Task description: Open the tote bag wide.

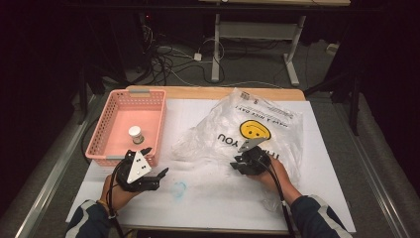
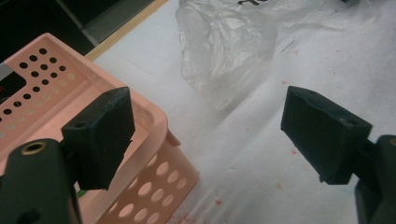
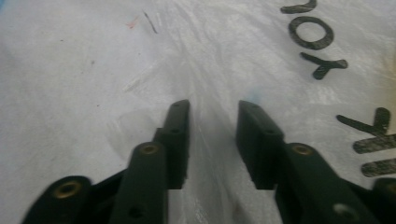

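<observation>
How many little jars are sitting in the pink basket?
1. A small jar with a white lid stands upright near the middle of the pink perforated plastic basket at the table's left. The crumpled clear plastic bag might hide others.

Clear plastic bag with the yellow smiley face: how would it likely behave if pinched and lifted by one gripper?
The clear crumpled plastic bag looks thin and wrinkled, so it would probably drape limply, not hold shape. It likely weighs little, since it lies puffed on the white table cover. Its glossy film may slip between the right gripper pads.
</observation>
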{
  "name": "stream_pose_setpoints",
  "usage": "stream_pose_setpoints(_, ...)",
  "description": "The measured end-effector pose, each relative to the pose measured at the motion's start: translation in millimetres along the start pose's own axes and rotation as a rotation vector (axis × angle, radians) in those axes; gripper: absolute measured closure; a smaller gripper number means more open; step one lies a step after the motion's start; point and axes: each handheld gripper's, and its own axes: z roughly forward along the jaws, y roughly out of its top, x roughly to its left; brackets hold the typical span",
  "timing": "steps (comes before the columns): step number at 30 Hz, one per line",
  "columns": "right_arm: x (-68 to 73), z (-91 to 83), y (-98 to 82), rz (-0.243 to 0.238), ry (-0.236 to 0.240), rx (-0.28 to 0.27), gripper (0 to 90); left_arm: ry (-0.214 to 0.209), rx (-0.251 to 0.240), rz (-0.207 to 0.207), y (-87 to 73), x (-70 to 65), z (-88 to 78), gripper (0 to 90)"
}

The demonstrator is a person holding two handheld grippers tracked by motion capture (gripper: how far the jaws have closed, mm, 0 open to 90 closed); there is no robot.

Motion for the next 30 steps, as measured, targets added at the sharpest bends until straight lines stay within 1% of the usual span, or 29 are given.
stream_pose_setpoints(1,0.1,-0.2,0.2,0.001,-0.004,0.002,78.1,0.000,0.001,0.000,0.0,0.0,0.2,17.2)
stream_pose_setpoints(3,-0.1,-0.4,0.4,0.019,-0.012,0.005,85.0,0.000,0.002,-0.001,0.0,0.1,0.3,17.4)
stream_pose_setpoints(4,-0.4,-0.6,0.7,0.016,-0.019,0.006,88.2,0.001,0.001,-0.001,0.1,0.3,-0.1,17.4)
stream_pose_setpoints(5,-0.2,-1.1,1.1,0.021,-0.021,0.009,88.9,0.001,-0.001,-0.003,0.1,0.4,-0.4,17.4)
stream_pose_setpoints(8,-0.9,-6.7,4.2,0.025,-0.037,-0.029,90.0,0.004,-0.005,-0.006,0.4,1.1,-1.4,17.4)
stream_pose_setpoints(11,-1.0,-14.7,8.9,0.042,-0.058,-0.064,90.0,0.004,-0.007,-0.008,0.7,1.1,-1.3,17.4)
stream_pose_setpoints(15,-3.1,-26.2,14.2,0.043,-0.098,-0.110,90.0,0.008,-0.007,-0.007,1.1,1.2,-2.1,17.4)
stream_pose_setpoints(17,-3.9,-33.0,17.0,0.065,-0.108,-0.145,90.0,0.015,-0.009,-0.010,1.3,2.5,-4.1,17.4)
stream_pose_setpoints(19,-4.7,-39.8,19.8,0.069,-0.128,-0.170,90.0,0.018,-0.010,-0.011,1.4,3.1,-4.7,17.4)
stream_pose_setpoints(20,-5.2,-42.9,21.2,0.068,-0.134,-0.181,90.0,0.021,-0.014,-0.013,1.7,3.7,-5.3,17.4)
stream_pose_setpoints(21,-5.2,-42.9,21.2,0.068,-0.134,-0.181,90.0,0.023,-0.014,-0.012,2.1,4.7,-6.1,17.4)
stream_pose_setpoints(22,-6.2,-48.7,24.1,0.073,-0.150,-0.200,90.0,0.031,-0.022,-0.020,3.1,7.3,-8.1,17.4)
stream_pose_setpoints(23,-6.2,-48.7,24.1,0.073,-0.150,-0.200,90.0,0.031,-0.022,-0.020,3.1,7.3,-8.1,17.4)
stream_pose_setpoints(24,-7.6,-54.4,26.9,0.081,-0.161,-0.223,90.0,0.040,-0.032,-0.030,4.8,10.8,-10.3,17.4)
stream_pose_setpoints(28,-9.3,-63.3,33.1,0.072,-0.179,-0.259,90.0,0.059,-0.049,-0.049,10.5,21.7,-16.0,17.1)
stream_pose_setpoints(29,-9.8,-65.1,34.7,0.072,-0.183,-0.263,90.0,0.059,-0.049,-0.049,10.5,21.7,-16.0,17.1)
stream_pose_setpoints(30,-10.4,-66.6,35.9,0.076,-0.185,-0.275,90.0,0.060,-0.051,-0.057,12.0,25.3,-17.3,17.0)
